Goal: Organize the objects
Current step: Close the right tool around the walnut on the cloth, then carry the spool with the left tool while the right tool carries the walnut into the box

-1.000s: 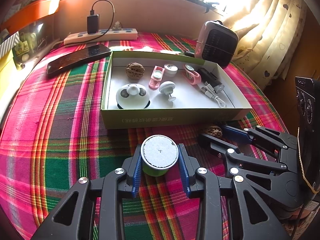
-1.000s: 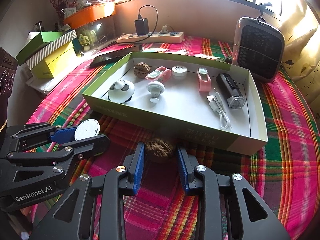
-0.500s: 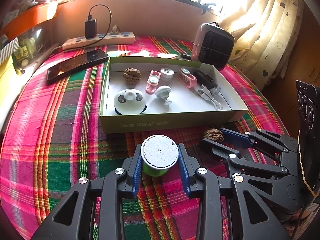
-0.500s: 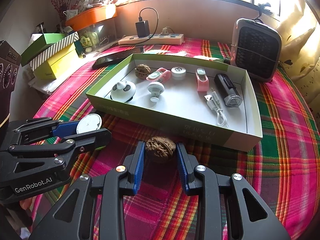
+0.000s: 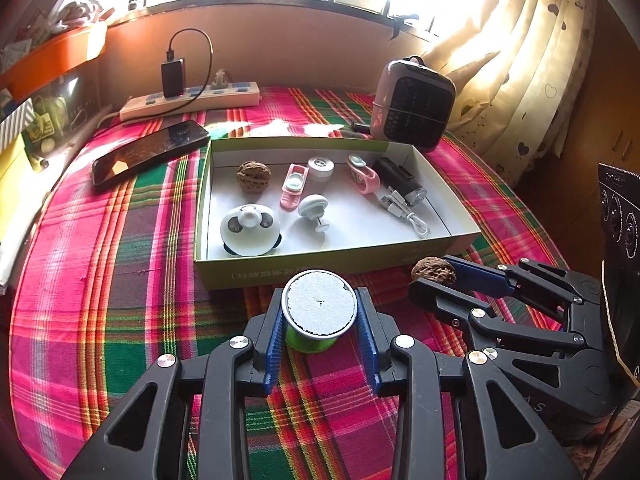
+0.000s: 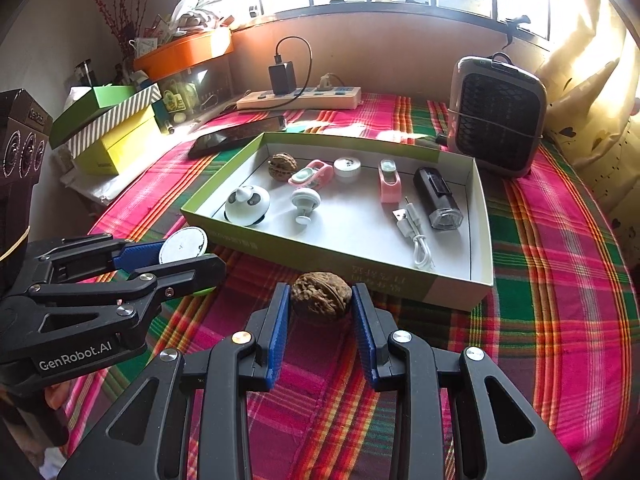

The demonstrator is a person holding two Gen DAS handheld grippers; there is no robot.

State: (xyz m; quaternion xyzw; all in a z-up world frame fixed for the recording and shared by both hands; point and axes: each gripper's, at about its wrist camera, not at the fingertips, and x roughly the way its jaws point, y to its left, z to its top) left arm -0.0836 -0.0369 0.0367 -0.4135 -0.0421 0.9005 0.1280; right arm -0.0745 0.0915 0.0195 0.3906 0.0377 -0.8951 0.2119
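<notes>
Plaid cloth (image 5: 100,300) in pink and green covered the counter. The left hand-held gripper (image 5: 320,322) was clamped on a green spool (image 5: 319,312), its axis upright and its white end facing up; it sat just before the near wall of the open box (image 5: 320,270). The right hand-held gripper (image 6: 321,306) was clamped on a walnut (image 6: 321,297), its long axis lying crosswise between the pads, also near the box's front wall. A second walnut (image 5: 253,176) lay in the box's far left corner. Only the right wrist view showed the stacked yellow and green boxes (image 6: 108,128); only the left view showed the spool's green body clearly.
</notes>
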